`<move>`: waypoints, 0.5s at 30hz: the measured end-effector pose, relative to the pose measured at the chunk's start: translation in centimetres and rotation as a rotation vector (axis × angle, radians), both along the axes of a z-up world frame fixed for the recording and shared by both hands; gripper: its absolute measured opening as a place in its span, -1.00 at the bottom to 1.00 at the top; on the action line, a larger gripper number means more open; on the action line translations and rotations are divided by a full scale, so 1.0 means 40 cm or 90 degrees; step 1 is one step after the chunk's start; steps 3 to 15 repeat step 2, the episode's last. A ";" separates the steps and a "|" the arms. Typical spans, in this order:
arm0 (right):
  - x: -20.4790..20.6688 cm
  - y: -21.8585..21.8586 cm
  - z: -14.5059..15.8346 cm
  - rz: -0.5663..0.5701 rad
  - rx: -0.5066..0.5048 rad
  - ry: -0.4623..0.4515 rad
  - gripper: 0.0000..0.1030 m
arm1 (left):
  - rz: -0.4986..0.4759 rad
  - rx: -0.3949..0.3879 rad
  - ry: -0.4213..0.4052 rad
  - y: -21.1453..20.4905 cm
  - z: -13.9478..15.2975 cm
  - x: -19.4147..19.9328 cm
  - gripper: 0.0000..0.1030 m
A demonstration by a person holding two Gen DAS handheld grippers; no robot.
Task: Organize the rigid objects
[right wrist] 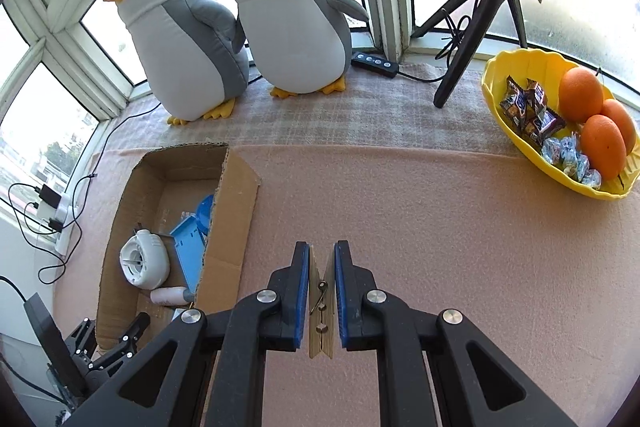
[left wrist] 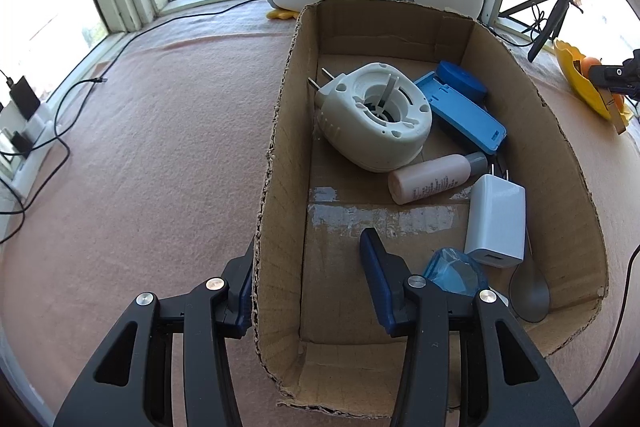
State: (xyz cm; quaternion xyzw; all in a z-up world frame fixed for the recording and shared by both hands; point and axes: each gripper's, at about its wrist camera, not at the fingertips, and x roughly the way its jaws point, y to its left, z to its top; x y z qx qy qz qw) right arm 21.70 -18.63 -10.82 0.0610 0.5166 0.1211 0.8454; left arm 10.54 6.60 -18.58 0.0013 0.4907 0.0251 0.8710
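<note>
On the far left, one power strip (left wrist: 28, 131) is lying by the window with two black adapters plugged in. The left gripper (left wrist: 310, 267) is straddling the left wall of one cardboard box (left wrist: 280, 163), its jaws spread wide: one finger is sitting outside the wall, the other inside, and nothing is being held between them.

The box is holding six things. One white plug-in device (left wrist: 374, 119) is lying toward the far left, with two prongs pointing at the wall. One blue flat case (left wrist: 460, 107) is leaning just beside it. One small pink bottle (left wrist: 432, 177) is lying on its side, touching the white device. One white charger (left wrist: 496, 219) is resting near the right wall. One clear blue piece (left wrist: 454, 271) is sitting just beside the inner finger, and one grey spoon (left wrist: 530, 293) is lying in the near right corner.

Behind the box, two plush penguins (right wrist: 184, 39) are standing side by side.

The right gripper (right wrist: 322, 263) is hovering over the pink cloth (right wrist: 440, 227), right of the box, its jaws nearly closed and pinching one wooden clothespin (right wrist: 321, 323) upright between the pads.

Further right, one tripod (right wrist: 472, 27) is standing, and one yellow bowl (right wrist: 496, 79) is holding three oranges (right wrist: 580, 95) and several wrapped candies (right wrist: 528, 111).
</note>
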 end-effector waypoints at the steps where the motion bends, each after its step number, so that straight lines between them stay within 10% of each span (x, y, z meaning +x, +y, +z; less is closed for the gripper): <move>1: 0.002 0.017 0.006 0.008 0.001 -0.004 -0.78 | 0.000 0.000 0.000 -0.002 0.001 0.000 -0.11; 15: 0.005 0.032 0.013 0.016 0.003 -0.006 -0.78 | 0.001 0.000 0.000 -0.002 0.001 0.000 -0.11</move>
